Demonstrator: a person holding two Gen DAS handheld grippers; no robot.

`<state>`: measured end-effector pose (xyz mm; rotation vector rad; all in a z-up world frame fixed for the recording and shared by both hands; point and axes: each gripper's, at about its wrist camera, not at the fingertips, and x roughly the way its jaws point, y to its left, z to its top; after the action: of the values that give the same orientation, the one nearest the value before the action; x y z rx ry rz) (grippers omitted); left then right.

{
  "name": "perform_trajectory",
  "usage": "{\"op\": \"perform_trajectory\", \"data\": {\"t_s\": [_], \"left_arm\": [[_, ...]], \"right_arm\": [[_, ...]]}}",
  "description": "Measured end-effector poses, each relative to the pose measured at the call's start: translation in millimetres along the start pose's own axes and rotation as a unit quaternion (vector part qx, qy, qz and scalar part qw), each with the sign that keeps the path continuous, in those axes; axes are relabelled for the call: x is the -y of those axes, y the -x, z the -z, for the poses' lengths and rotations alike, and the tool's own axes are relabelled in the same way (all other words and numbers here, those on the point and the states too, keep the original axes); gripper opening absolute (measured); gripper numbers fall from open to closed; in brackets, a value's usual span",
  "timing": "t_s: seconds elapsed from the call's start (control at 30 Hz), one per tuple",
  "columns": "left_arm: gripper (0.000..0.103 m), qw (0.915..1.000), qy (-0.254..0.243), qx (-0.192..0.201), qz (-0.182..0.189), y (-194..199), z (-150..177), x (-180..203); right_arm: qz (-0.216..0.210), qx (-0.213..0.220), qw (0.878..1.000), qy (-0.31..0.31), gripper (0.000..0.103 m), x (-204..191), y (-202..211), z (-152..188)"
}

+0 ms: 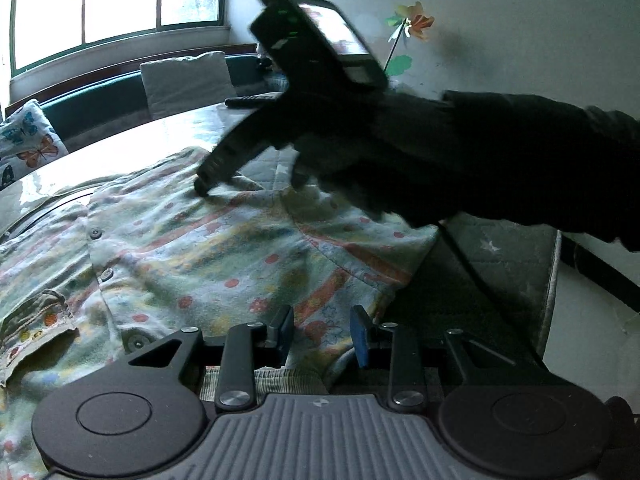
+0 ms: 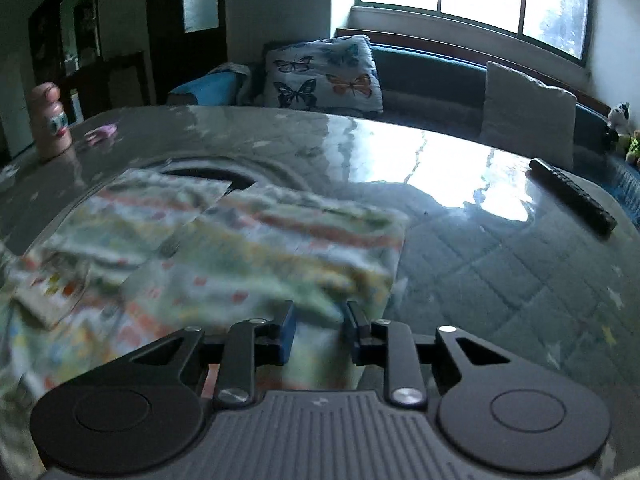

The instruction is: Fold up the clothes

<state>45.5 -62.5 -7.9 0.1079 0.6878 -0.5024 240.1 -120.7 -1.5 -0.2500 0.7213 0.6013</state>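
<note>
Patterned button-front shirt (image 1: 208,248) spread flat on the glossy bench (image 2: 460,184). My left tongs (image 1: 322,334) stand narrowly parted over its near hem, gripping nothing. My right tongs (image 2: 320,330), likewise narrow and apparently empty, hover at the folded edge. I should pinch both layers squarely, then carry the fold over evenly.

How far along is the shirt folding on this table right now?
Partly done. The patterned shirt lies buttoned and spread on the table, and one side already looks turned in. In hand: the right gripper reaches down onto the cloth near the collar, while the left gripper has cloth between its jaws at the near edge. The remaining folds into a compact bundle are left.
</note>
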Motion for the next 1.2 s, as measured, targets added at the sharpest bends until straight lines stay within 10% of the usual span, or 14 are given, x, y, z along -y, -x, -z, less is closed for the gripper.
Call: {"op": "perform_trajectory", "data": {"t_s": [0.57,1.2], "left_arm": [[0.038,0.9999,0.0,-0.002,0.012,0.8,-2.1,-4.0],[0.043,0.9964,0.039,0.015,-0.074,49.9,10.5,-25.9]], "right_arm": [[0.009,0.002,1.0,0.008,0.031,18.5,-53.2,-52.4],[-0.112,-0.007,0.989,0.097,0.041,-63.9,68.2,48.3]]}}
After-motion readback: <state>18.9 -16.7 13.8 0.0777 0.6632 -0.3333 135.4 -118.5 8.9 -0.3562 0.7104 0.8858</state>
